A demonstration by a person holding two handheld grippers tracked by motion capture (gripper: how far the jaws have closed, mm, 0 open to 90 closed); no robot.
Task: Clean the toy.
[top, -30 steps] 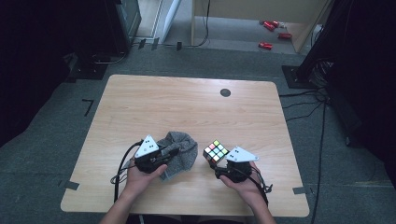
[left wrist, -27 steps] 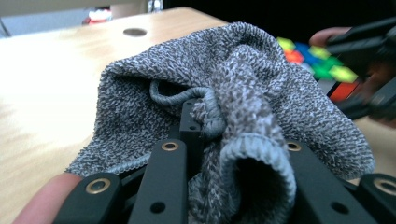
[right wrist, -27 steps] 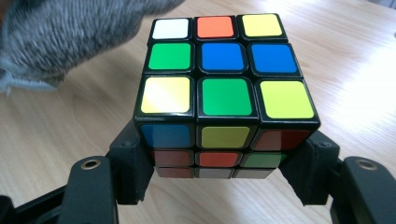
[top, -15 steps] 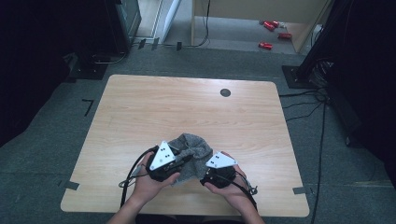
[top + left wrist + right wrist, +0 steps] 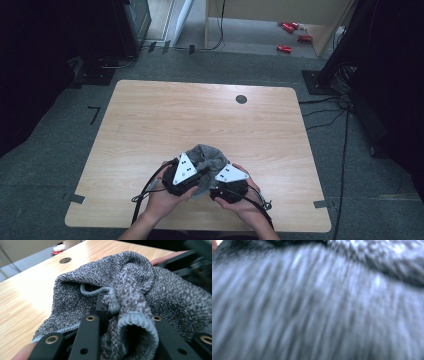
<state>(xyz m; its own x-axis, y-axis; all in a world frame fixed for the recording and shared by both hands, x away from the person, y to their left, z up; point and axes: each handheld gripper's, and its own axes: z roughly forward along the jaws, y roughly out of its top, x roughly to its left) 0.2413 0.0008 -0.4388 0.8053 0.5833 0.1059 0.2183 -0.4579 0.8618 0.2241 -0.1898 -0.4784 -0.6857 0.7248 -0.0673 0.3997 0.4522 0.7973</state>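
A grey terry towel [image 5: 206, 154] lies bunched at the near middle of the wooden table [image 5: 200, 115]. My left gripper [image 5: 198, 171] reaches into it from the left. In the left gripper view the towel [image 5: 130, 285] is gathered in folds between the jaws, and my left gripper [image 5: 127, 312] is shut on it. My right gripper [image 5: 216, 176] pushes into the towel from the right, its jaws hidden under the cloth. Blurred grey towel [image 5: 317, 305] presses right up against the camera in the right gripper view. The other gripper's black body [image 5: 190, 262] sits just behind the towel.
A round dark cable hole [image 5: 241, 99] sits near the table's far edge. Cables trail from both grippers to the near edge. Red objects [image 5: 285, 48] lie on the floor beyond the table, and a dark stand [image 5: 325, 75] is at the right.
Both hands have moved toward each other. The coloured puzzle cube that stood in front of my right gripper is now hidden under the towel, which the left gripper carried rightward.
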